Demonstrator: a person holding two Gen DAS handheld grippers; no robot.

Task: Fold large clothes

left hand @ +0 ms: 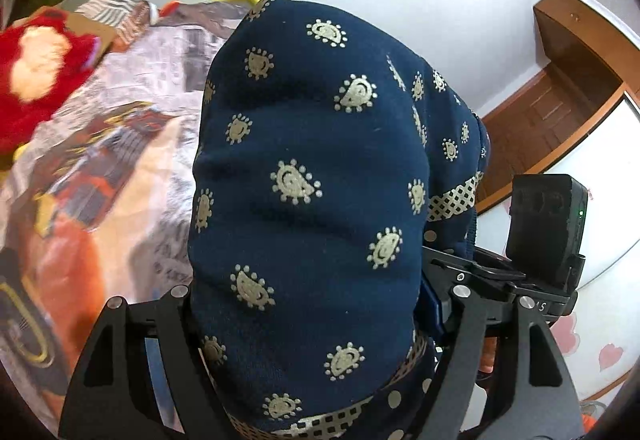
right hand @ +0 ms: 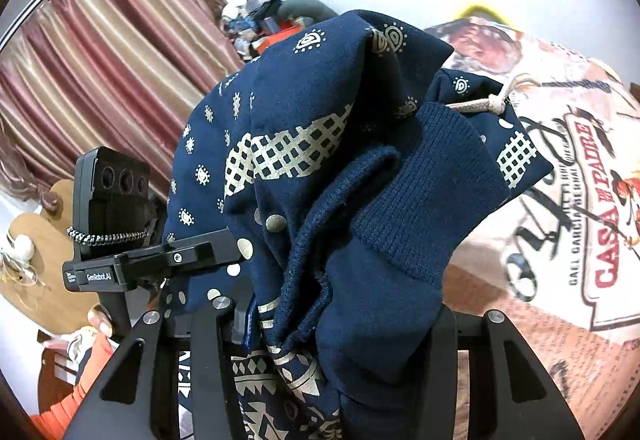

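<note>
Navy garment (left hand: 304,176) bunched between hand-held gripper (left hand: 312,324)

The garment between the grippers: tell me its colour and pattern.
The garment is navy blue with cream paisley motifs and checkered cream bands; the left wrist view shows it best.

"CASA PADRE" on bedsheet (right hand: 580,200); "GenRobot.AI" on the left gripper (right hand: 132,272)

One navy patterned garment (left hand: 312,176) fills the space between the two fingers of the left gripper (left hand: 312,320) and likewise lies between the two fingers of the right gripper (right hand: 320,324), so two grippers and one piece of clothing are in view. Left of the left gripper lies one red plush toy (left hand: 36,72) on one printed bedsheet (left hand: 120,144). Left of the right gripper hangs one striped curtain (right hand: 108,52), and one white drawstring (right hand: 492,100) shows ahead of its right finger.
</note>
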